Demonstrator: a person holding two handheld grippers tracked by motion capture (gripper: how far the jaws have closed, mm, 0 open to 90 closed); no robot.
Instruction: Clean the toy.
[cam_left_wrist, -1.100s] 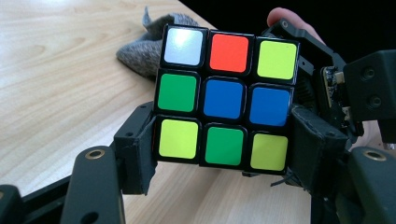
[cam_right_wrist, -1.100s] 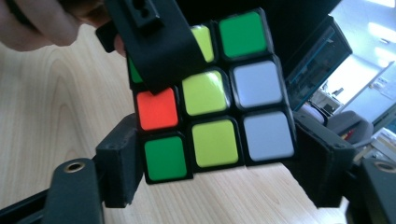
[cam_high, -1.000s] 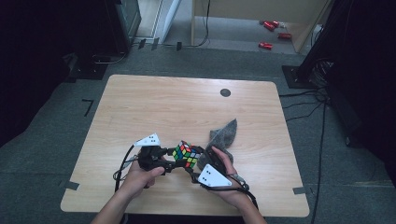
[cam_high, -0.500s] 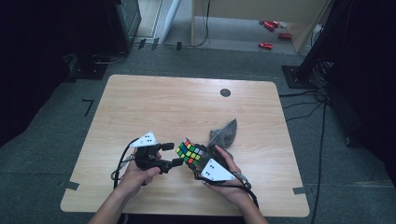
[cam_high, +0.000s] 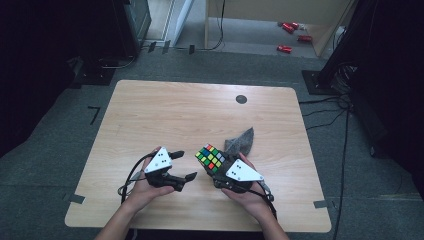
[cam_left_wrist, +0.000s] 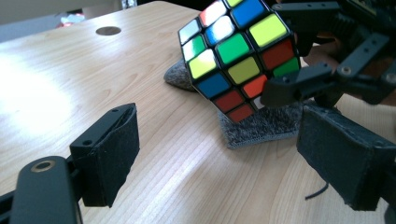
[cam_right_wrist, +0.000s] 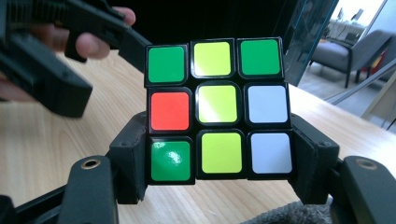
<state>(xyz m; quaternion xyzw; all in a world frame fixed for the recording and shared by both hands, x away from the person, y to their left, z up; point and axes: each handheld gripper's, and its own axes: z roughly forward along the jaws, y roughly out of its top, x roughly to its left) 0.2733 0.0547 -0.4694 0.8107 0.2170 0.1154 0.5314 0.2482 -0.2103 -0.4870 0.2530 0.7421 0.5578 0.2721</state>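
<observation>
A scrambled colour cube (cam_high: 211, 159) hangs tilted just above the wooden table, with my right gripper (cam_high: 216, 169) shut on it from both sides. In the right gripper view the pads press the bottom row of the cube (cam_right_wrist: 217, 109). My left gripper (cam_high: 184, 165) stands open a short way left of the cube. Its jaws have just been opening and nothing is between them. From the left gripper view the cube (cam_left_wrist: 236, 51) is ahead and beyond the pads (cam_left_wrist: 112, 154). A grey cloth (cam_high: 241, 140) lies under and behind the cube.
The table (cam_high: 150, 115) has a dark round hole (cam_high: 241, 99) near its far edge. Both hands sit close to the near edge. Red cans (cam_high: 285, 48) lie on the floor beyond the table, and cables run along the right side.
The left gripper has let go of the cube, opened and drawn back to the left. The right gripper still holds the cube, now turned a little.
</observation>
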